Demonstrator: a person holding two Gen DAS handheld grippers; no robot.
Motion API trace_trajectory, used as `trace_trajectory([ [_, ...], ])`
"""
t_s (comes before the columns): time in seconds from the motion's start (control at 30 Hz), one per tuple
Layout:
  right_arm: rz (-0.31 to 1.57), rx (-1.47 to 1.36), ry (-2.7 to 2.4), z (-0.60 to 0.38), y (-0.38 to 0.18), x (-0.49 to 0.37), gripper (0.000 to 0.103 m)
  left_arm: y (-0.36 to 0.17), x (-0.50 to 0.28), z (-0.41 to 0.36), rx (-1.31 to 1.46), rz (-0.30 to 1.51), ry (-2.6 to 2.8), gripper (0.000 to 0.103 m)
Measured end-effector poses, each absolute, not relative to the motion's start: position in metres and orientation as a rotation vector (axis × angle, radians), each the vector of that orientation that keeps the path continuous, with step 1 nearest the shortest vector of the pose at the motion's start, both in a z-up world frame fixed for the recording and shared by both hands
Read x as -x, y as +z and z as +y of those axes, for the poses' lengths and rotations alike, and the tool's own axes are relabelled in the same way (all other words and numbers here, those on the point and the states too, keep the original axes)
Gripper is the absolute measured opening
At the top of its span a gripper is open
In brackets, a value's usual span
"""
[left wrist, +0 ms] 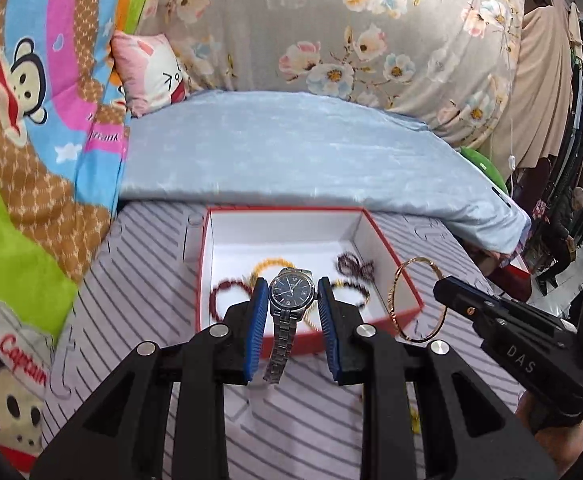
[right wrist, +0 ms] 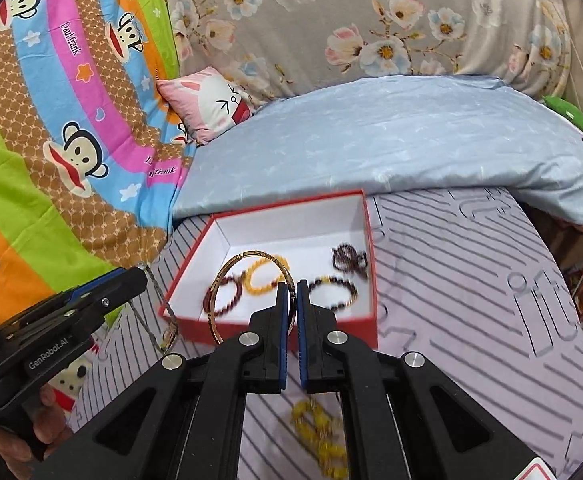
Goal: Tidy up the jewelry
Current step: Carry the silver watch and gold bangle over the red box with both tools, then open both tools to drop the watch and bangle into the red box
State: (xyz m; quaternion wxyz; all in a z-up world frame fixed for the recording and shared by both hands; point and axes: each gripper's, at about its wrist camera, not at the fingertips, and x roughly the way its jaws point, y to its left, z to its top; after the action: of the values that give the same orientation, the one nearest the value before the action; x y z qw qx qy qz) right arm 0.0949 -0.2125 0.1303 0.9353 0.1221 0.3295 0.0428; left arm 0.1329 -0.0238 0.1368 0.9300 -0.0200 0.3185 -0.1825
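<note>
My left gripper (left wrist: 291, 294) is shut on a silver wristwatch (left wrist: 289, 296) with a dark dial, held in front of the near wall of the red box (left wrist: 387, 240); its metal band hangs down. My right gripper (right wrist: 293, 292) is shut on a thin gold bangle (right wrist: 227, 276), held over the box's near wall (right wrist: 331, 330). The bangle also shows in the left wrist view (left wrist: 395, 288), with the right gripper (left wrist: 441, 282) beside it. Inside the white-lined box lie several bead bracelets: dark red (right wrist: 223, 292), amber (right wrist: 261, 276), dark (right wrist: 347, 260).
The box sits on a striped lilac foam mat (right wrist: 471, 280). A yellow bead bracelet (right wrist: 319, 432) lies on the mat below my right gripper. A blue quilt (left wrist: 291, 152) lies behind the box, with a cartoon blanket (left wrist: 31, 140) to the left and a pink pillow (left wrist: 151, 72).
</note>
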Motion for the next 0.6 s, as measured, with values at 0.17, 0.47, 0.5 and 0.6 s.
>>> trace_trajectory([
  [0.17,0.675,-0.251,0.095,-0.213,0.125,-0.132,0.004,0.136,-0.168,-0.031,0.046,0.644,-0.351,0.025],
  [0.47,0.713,-0.227,0.088,-0.210,0.101,-0.177,0.004,0.101,-0.214,-0.047,0.033,0.695,-0.322,0.025],
  [0.5,0.717,-0.221,0.086,-0.210,0.098,-0.181,0.004,0.098,-0.217,-0.048,0.030,0.698,-0.320,0.025],
  [0.6,0.731,-0.218,0.081,-0.211,0.090,-0.190,0.004,0.089,-0.228,-0.053,0.022,0.715,-0.314,0.025],
])
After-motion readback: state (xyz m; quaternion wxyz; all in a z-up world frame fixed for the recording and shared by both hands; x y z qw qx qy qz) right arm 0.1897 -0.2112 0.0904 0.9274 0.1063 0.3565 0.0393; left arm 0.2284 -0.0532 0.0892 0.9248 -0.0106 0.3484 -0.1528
